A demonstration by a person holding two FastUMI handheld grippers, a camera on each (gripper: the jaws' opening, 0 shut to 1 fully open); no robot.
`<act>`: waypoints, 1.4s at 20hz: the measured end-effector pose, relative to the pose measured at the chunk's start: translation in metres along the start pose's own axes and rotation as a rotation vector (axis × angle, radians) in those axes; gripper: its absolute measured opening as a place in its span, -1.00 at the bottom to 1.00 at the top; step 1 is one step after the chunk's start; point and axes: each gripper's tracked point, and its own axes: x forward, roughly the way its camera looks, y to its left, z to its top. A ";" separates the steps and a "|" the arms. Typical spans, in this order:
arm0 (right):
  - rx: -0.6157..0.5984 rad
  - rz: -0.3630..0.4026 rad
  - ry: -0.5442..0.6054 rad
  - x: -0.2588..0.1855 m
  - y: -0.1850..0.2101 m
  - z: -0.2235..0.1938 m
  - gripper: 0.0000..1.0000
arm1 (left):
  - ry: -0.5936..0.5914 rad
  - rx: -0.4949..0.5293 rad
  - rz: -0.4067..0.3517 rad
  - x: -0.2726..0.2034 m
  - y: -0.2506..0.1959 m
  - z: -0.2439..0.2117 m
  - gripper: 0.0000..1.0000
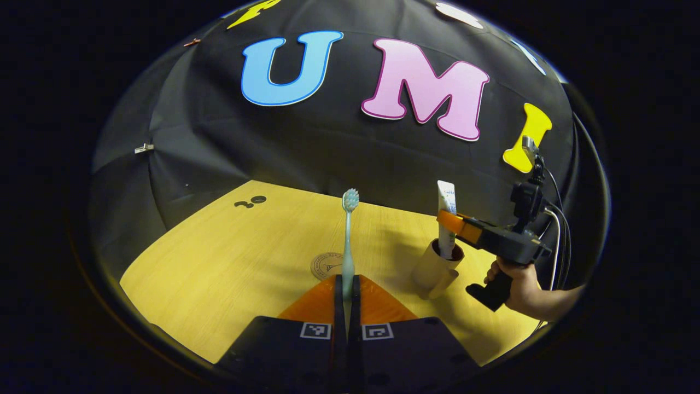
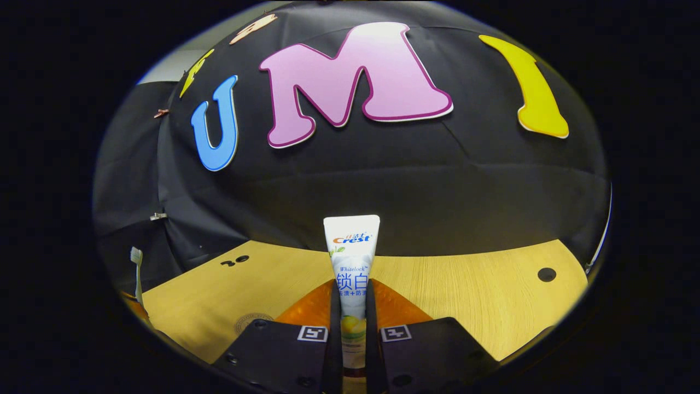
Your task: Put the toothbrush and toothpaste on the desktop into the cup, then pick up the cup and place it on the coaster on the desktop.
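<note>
- The toothbrush (image 1: 348, 241) stands upright in the left gripper (image 1: 348, 290). Its handle is a slim, pale blue-green stem, and the small oval head at the top carries pale bristles with a blue tinge.
- The left gripper's fingers are drawn nearly together, with only the thin handle between them, so both press on the toothbrush near its lower end. It is held up above the table (image 1: 229, 257).
- The toothbrush also shows small at the far left edge of the right gripper view (image 2: 136, 273), upright.
- The toothpaste (image 2: 351, 284) is a flat white tube, held upright with its wide crimped end up. Low on it is a picture of a yellow fruit.
- The tube's print has a brand logo near the top, smaller script under it, and blue characters lower down.
- The right gripper (image 2: 351, 328) is closed on the tube: both fingers press on its sides around the middle and lower part.
- In the left gripper view the right gripper (image 1: 449, 221) is farther off at the right, held by a hand (image 1: 517, 284). The toothpaste (image 1: 447, 219) hangs from it with its lower end inside the mouth of the cup (image 1: 435, 268).
- The cup is a pale beige mug with a handle, standing on the table to the right of the coaster (image 1: 327, 265) and apart from it.
- The coaster is a round, light brown disc with a dark printed ring and a small emblem. Its print is too small to make out.
- The table is light yellow wood grain.
</note>
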 end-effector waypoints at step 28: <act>-0.005 -0.223 0.133 -0.127 -0.111 -0.036 0.94 | -0.277 -0.015 -0.517 0.092 -0.194 0.092 -0.88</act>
